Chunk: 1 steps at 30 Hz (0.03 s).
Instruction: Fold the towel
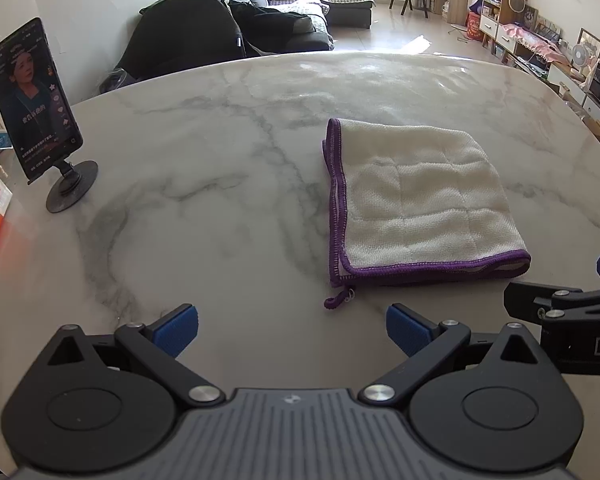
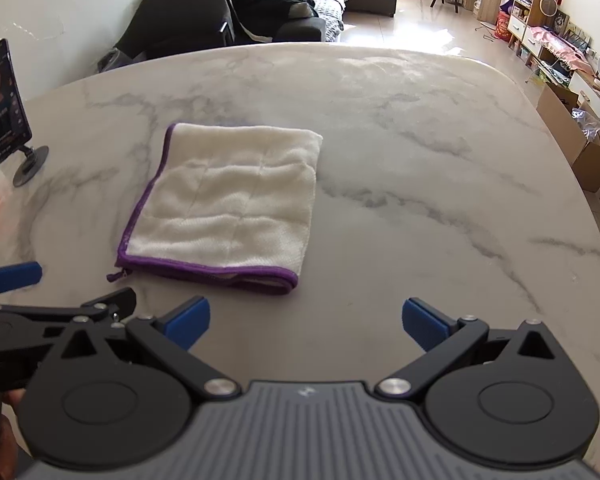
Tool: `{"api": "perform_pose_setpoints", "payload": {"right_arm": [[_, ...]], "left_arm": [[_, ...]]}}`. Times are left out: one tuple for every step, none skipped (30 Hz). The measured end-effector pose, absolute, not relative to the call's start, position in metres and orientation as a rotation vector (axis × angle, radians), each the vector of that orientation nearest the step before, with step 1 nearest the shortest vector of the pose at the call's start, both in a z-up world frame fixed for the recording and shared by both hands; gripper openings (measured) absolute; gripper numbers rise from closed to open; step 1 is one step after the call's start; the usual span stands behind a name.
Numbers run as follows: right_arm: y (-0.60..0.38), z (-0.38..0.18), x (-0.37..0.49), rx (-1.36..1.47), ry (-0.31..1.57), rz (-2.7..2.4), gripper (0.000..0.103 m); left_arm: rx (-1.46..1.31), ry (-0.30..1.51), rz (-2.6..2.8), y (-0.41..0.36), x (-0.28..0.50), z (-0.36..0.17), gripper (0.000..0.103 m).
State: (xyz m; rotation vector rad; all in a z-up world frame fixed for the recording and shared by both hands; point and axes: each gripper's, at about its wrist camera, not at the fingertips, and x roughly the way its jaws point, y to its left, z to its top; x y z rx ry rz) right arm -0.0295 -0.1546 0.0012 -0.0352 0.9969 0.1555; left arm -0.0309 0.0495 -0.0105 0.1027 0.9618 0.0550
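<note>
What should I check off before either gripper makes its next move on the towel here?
1. Left gripper open, nothing between its fingers: ok.
2. Right gripper open, nothing between its fingers: ok.
3. Towel lies flat on the marble table, folded in layers: ok.
4. Purple-trimmed edges roughly aligned at the near side: ok.
5. Both grippers short of the towel, not touching it: ok.
6. Whether another fold is needed: cannot tell.

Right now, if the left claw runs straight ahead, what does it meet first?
Likely nothing but bare marble table. The left claw is open; the towel lies right of its line and the phone stand left. Depth is uncertain.
</note>
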Motion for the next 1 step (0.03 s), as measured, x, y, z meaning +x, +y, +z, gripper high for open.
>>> {"api": "perform_pose_setpoints", "payload": {"right_arm": [[-0.1543, 0.0012, -0.0295, -0.036, 0.995, 0.157, 0.103]], "left_arm": [[0.096, 0.958, 0.051, 0.0504, -0.0311, -0.0107, 0.101]]}}
